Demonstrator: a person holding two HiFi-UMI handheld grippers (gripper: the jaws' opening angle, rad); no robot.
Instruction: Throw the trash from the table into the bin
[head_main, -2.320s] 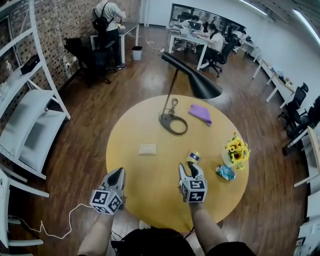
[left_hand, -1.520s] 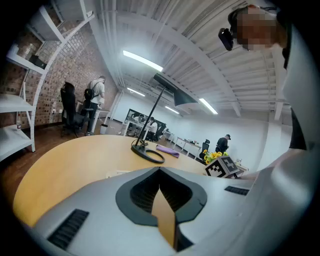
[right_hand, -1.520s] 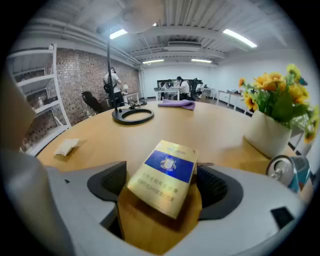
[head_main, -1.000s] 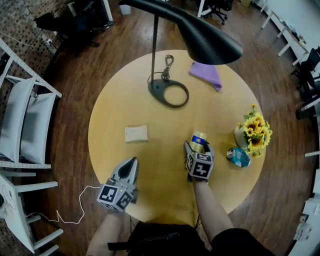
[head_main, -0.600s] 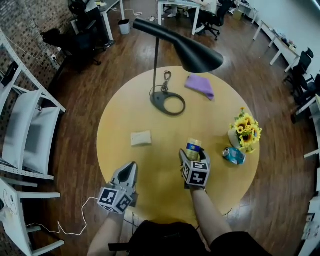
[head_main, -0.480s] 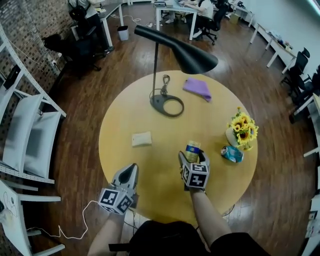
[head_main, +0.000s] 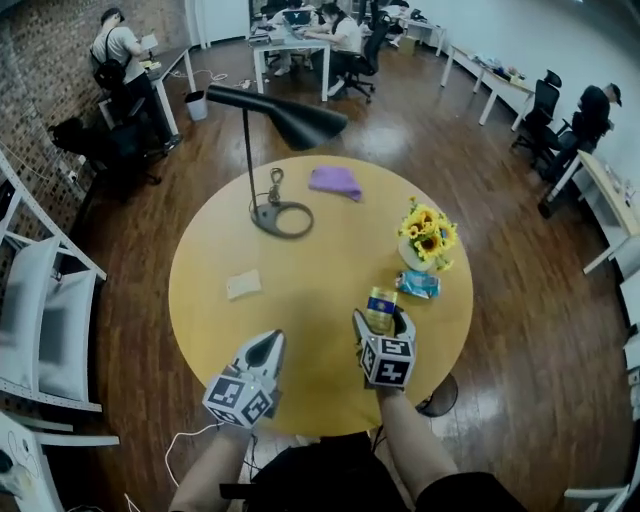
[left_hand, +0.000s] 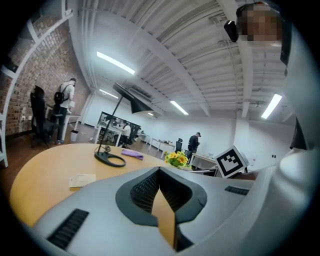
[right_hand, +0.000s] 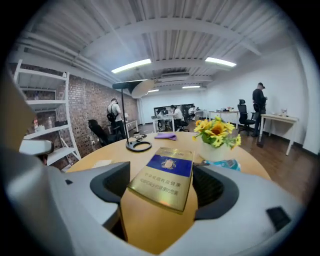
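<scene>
A gold and blue flat box (head_main: 379, 303) is clamped between the jaws of my right gripper (head_main: 381, 320), above the near right part of the round yellow table (head_main: 200, 300). In the right gripper view the box (right_hand: 165, 177) lies flat between the pads and sticks out forward. My left gripper (head_main: 264, 348) hovers at the table's near edge, shut with nothing in it; its closed jaws (left_hand: 160, 172) point level across the table. A beige paper scrap (head_main: 243, 285) lies at the left of the table, and a crumpled blue wrapper (head_main: 420, 285) beside the vase.
A black desk lamp (head_main: 270, 215), a purple cloth (head_main: 335, 181) and a vase of sunflowers (head_main: 426, 235) stand on the table. A dark round thing (head_main: 438, 396) sits on the floor by the near right edge. White chairs (head_main: 45, 320) at left; people at desks behind.
Both grippers have risen and come nearer the camera. The right one still carries the box, now clear of the tabletop. The view has swung, so the table sits further left.
</scene>
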